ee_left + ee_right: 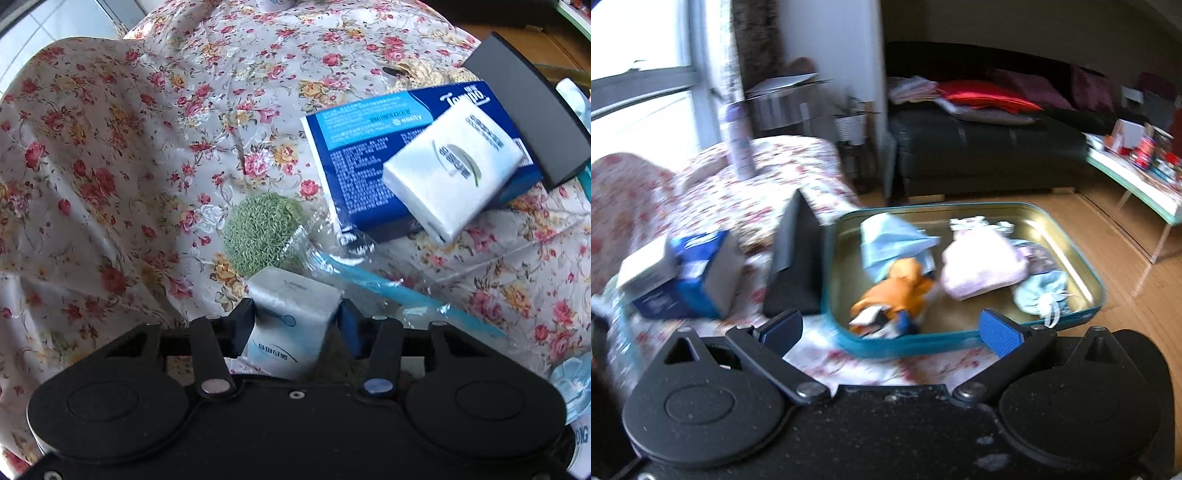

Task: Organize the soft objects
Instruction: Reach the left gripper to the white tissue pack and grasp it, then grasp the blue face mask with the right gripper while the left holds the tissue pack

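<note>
My left gripper [297, 321] is shut on a small white tissue pack [291, 321], held above the floral cloth [110, 155]. Beyond it lie a green knitted scrubber [258, 232] and a clear plastic bag with a blue strip [388, 288]. A second white tissue pack [450, 166] rests on a blue Tempo tissue box [362, 158]. My right gripper [890, 328] is open and empty, in front of a teal-rimmed tin tray [1086, 266] that holds a light blue cloth [890, 240], an orange soft toy [897, 291], a pink pouch [982, 266] and a pale blue drawstring pouch [1041, 291].
A dark grey wedge-shaped block [798, 266] stands between the blue box [690, 280] and the tray; it also shows in the left wrist view [528, 110]. A tall purple spray can [738, 140] stands at the back. A black sofa [990, 147] and wooden floor lie beyond.
</note>
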`<state>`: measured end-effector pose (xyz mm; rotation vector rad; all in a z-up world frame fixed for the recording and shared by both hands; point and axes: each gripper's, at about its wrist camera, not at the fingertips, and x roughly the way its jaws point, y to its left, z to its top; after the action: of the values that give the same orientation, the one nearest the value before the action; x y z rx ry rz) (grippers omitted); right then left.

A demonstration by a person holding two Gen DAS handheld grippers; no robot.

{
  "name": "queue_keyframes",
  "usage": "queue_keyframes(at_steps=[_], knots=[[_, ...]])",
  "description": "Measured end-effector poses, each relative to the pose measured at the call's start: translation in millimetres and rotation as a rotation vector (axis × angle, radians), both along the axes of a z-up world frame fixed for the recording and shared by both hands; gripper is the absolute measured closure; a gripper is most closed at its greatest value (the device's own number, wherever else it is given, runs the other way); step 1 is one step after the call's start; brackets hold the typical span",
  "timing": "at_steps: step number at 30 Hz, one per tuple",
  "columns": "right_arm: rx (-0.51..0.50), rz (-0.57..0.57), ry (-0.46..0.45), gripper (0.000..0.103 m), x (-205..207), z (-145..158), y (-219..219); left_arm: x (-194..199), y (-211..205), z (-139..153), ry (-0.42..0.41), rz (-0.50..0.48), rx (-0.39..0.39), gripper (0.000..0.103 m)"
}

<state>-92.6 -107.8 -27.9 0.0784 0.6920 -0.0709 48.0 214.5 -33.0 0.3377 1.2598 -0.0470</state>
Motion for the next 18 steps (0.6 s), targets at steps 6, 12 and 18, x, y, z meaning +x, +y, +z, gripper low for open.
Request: queue_keyframes(at_steps=[6, 12, 18], knots=[[0.050, 0.099, 0.038, 0.001, -17.2, 2.2, 16.1, 12.4, -1.4, 1.4, -0.038, 0.030, 0.009, 0.056], [0.092, 0.199, 0.091, 0.001, -26.5, 2.4, 29.7, 25.6, 12.5, 5.7, -0.083, 0.106, -0.048, 0.056], [0.102, 0.287, 0.148, 0.001, -38.7, 2.5, 42.9, 27.9, 37.6, 6.3, -0.102, 0.214, -0.165, 0.056]])
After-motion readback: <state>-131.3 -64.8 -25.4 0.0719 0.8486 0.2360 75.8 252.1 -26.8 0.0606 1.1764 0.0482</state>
